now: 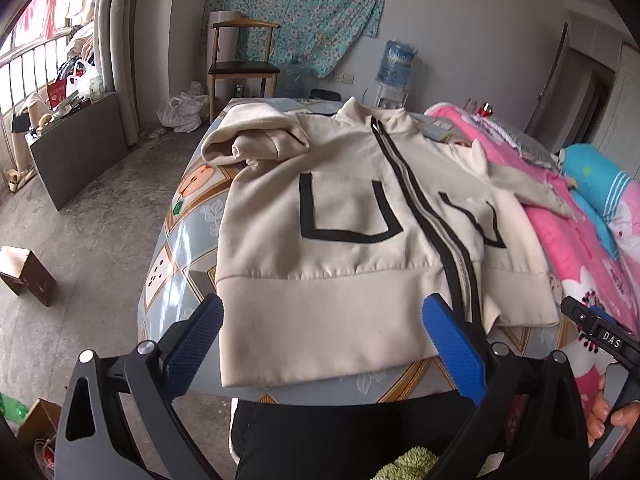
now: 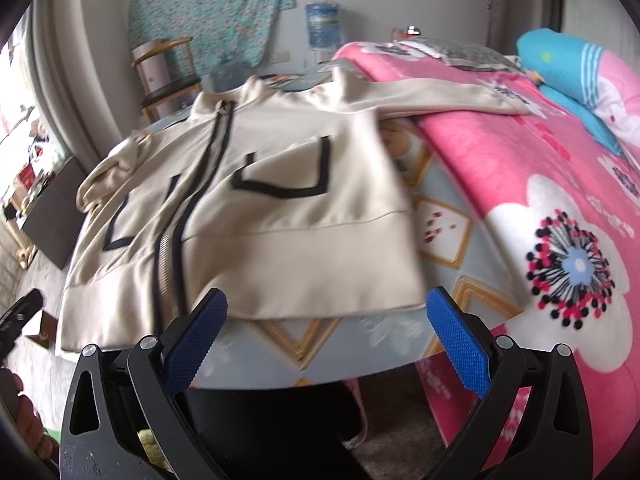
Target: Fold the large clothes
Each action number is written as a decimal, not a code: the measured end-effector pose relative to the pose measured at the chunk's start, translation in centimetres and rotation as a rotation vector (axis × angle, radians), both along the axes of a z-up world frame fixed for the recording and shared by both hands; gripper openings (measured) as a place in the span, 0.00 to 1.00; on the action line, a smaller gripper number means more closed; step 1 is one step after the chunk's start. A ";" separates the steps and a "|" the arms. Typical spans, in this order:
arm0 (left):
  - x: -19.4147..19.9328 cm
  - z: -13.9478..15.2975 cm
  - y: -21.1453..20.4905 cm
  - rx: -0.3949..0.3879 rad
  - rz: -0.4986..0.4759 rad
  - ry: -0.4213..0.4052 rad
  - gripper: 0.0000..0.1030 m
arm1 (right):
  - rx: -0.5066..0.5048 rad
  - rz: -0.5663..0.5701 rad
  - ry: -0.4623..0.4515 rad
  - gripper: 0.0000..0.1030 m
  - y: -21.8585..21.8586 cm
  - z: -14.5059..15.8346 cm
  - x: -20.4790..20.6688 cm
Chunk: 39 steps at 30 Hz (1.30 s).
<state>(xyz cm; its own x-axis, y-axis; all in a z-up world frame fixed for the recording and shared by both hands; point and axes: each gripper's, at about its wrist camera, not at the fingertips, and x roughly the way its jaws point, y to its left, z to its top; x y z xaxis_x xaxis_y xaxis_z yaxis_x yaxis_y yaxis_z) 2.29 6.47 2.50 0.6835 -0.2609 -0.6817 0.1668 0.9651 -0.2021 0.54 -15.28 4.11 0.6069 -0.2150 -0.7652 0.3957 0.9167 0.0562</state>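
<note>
A cream zip-up jacket (image 1: 340, 216) with black trim lies front up on the patterned table (image 1: 176, 240). Its hem faces me. One sleeve is bunched at the far left (image 1: 248, 136); the other drapes right onto the pink blanket (image 2: 440, 96). My left gripper (image 1: 322, 344) is open, its blue pads straddling the left half of the hem without gripping. My right gripper (image 2: 326, 336) is open just short of the jacket (image 2: 260, 208) hem's right part. The right gripper's body also shows at the edge of the left wrist view (image 1: 600, 332).
A pink flowered blanket (image 2: 540, 200) and a blue pillow (image 2: 568, 64) lie on the bed to the right of the table. A wooden chair (image 1: 240, 64) and a water dispenser (image 1: 396, 68) stand by the far wall. A small wooden stool (image 1: 26, 276) stands on the floor at left.
</note>
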 end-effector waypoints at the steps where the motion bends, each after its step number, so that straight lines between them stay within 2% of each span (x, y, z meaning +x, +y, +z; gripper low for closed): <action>1: 0.3 0.0 0.7 -0.025 0.005 -0.008 0.95 | 0.004 -0.008 -0.003 0.94 -0.7 0.0 0.1; 6: 2.0 0.0 3.0 -0.108 0.017 0.005 0.95 | 0.080 -0.038 -0.013 0.94 -4.6 -0.9 1.1; 10: 2.6 -0.9 4.6 -0.111 0.066 -0.010 0.95 | 0.122 -0.025 0.003 0.88 -6.2 -2.2 2.0; 17: 3.5 -3.6 5.3 0.070 0.084 0.058 0.93 | 0.193 0.012 0.063 0.68 -6.9 -4.7 3.2; 19: 3.7 -4.2 5.5 0.071 0.080 0.086 0.88 | 0.196 0.015 0.084 0.62 -7.1 -5.4 3.5; 22: 4.1 -5.2 5.9 0.035 0.087 0.132 0.77 | 0.185 0.020 0.092 0.58 -7.0 -5.9 3.6; 24: 4.6 -5.7 6.0 0.011 0.086 0.164 0.61 | 0.150 0.028 0.097 0.52 -6.7 -5.8 3.7; 25: 4.8 -6.0 6.0 -0.001 0.083 0.179 0.58 | 0.143 0.032 0.103 0.48 -6.7 -5.8 3.8; 27: 5.2 -6.3 5.9 -0.030 0.067 0.206 0.43 | 0.139 0.039 0.112 0.46 -6.6 -5.9 3.7; 29: 5.4 -6.5 5.4 -0.031 0.044 0.223 0.37 | 0.126 0.046 0.123 0.41 -6.5 -5.9 3.6; 30: 5.5 -6.6 5.1 -0.019 0.034 0.229 0.34 | 0.118 0.050 0.129 0.40 -6.4 -5.9 3.5; 33: 5.8 -6.5 4.3 0.025 0.020 0.218 0.34 | 0.099 0.052 0.132 0.40 -6.3 -6.0 3.5; 37: 6.4 -6.5 4.0 0.044 0.033 0.219 0.33 | 0.085 0.048 0.117 0.39 -6.5 -6.2 4.0; 39: 6.3 -6.5 3.6 0.075 0.046 0.207 0.25 | 0.067 0.058 0.114 0.33 -6.3 -6.2 4.3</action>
<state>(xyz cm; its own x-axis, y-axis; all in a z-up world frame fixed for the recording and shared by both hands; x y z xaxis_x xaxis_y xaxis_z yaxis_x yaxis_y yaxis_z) 8.59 10.07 -3.97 0.5368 -0.1762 -0.8251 0.0850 0.9843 -0.1548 4.82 -21.54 -2.06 0.5248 -0.1279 -0.8416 0.3493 0.9339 0.0759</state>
